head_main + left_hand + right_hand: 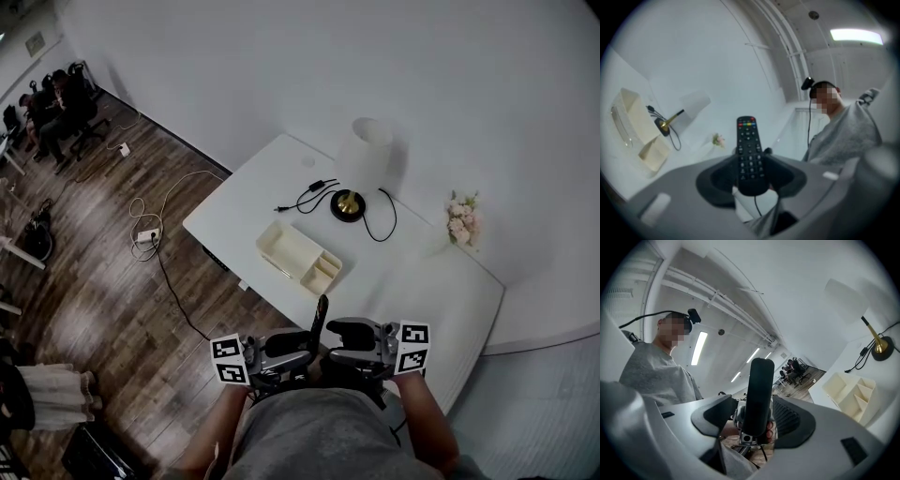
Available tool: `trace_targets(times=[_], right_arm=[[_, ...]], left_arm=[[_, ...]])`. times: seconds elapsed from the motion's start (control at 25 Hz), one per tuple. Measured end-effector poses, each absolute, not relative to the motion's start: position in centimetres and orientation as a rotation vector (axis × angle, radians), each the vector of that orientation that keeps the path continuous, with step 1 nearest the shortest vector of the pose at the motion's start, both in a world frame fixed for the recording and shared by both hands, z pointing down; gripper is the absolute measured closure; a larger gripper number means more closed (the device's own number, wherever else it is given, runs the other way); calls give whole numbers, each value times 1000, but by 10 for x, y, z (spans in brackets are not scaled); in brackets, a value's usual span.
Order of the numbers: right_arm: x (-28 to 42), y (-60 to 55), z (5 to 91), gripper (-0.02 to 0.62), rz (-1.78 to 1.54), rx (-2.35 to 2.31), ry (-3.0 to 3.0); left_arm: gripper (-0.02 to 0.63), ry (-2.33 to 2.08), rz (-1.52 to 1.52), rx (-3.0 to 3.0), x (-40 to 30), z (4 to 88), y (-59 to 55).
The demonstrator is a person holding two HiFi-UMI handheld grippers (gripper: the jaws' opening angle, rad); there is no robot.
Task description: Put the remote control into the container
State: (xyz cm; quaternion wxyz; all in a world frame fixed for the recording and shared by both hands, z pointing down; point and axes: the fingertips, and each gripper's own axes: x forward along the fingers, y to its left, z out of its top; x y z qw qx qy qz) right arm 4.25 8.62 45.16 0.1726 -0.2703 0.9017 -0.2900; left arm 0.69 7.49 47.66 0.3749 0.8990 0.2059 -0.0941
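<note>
My left tongs [750,178] grip the remote control [749,150] by its lower end. Its button side faces them and the rest stands up above the jaws. My right tongs [757,420] face it from the opposite side, jaws spread apart on either side of its plain back, not clamping it. The container [286,246] sits on the bench [412,281], well ahead of both tongs and near a lamp [364,159].

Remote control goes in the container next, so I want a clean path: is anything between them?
Nothing visible. The remote control, held upright in the left gripper, faces only bare table before the container; the lamp and its cable lie beyond it.
</note>
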Motion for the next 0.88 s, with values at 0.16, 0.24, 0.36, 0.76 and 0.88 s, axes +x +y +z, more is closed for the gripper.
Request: trace_targets(times=[0.16, 0.24, 0.36, 0.76, 0.88], right_arm=[[39, 82, 451, 308, -833, -735, 2571], [40, 80, 452, 308, -838, -738, 2574], [41, 81, 452, 308, -846, -713, 2566], [44, 74, 456, 310, -844, -734, 2556], [46, 75, 454, 322, -839, -737, 2557]], left_arm=[[422, 538, -230, 2307, 9, 478, 78], [422, 543, -218, 2311, 11, 479, 79], [420, 561, -201, 2316, 15, 480, 83], [420, 615, -183, 2311, 25, 479, 91], [420, 618, -170, 2312, 24, 481, 93]])
